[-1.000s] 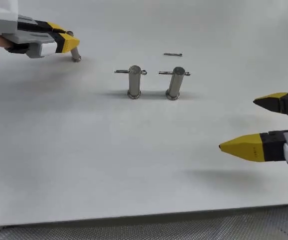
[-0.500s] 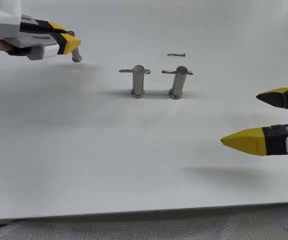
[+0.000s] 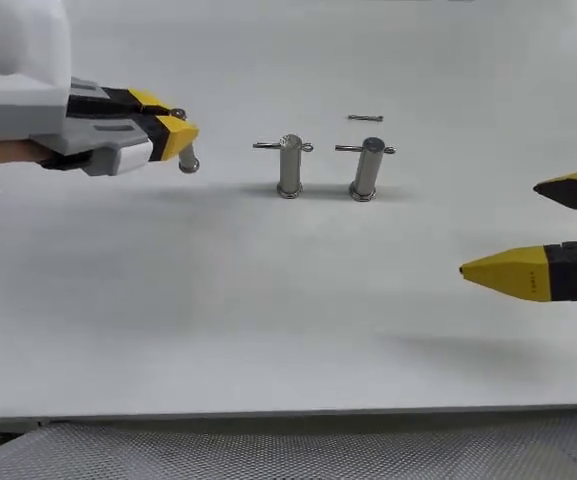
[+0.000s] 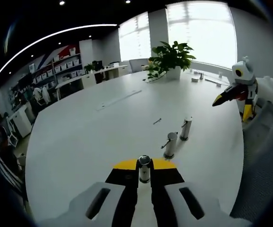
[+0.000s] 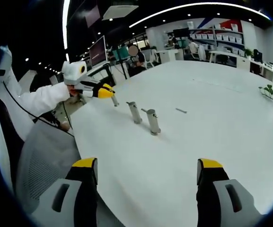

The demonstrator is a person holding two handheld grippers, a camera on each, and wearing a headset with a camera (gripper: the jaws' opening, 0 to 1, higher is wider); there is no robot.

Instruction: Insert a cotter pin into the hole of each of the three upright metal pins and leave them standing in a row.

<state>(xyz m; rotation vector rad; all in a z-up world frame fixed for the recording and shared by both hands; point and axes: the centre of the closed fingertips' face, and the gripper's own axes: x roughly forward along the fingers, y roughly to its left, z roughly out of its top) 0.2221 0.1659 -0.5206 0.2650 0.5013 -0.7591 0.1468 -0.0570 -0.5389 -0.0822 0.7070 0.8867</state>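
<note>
**Figure.** State of the work, read outward from the near edge of the desk (image 3: pixel 268 340). Closest to that edge, toward the desk's right side, we find the right tongs (image 3: pixel 501 228) spread wide and carrying nothing, above bare surface. Farther in, toward the left side, the left tongs (image 3: pixel 182 136) are pinching the head of the third metal pin (image 3: pixel 188 162), whose shaft hangs below the tips. In the left gripper view we see its round top caught between the two yellow tips. We cannot tell whether its foot touches the desk, and we see no cotter pin through it. Slightly beyond, about midway across the desk, two pins stand upright side by side, apart from each other. The left standing pin (image 3: pixel 290 170) is the one nearer the held pin, with a clear gap between them, and the right standing pin (image 3: pixel 366 175) is on its other side. Each carries a cotter pin crosswise through its upper end: the first cotter pin (image 3: pixel 282 146) and the second cotter pin (image 3: pixel 366 149). Farthest out, toward the far edge and just behind the right standing pin, the loose cotter pin (image 3: pixel 365 118) lies flat on the desk. We judge two of the three insertions complete. What is left, as we read it, is to stand the third metal pin in line with the other two, fit the loose cotter pin through its hole, and let go.
</note>
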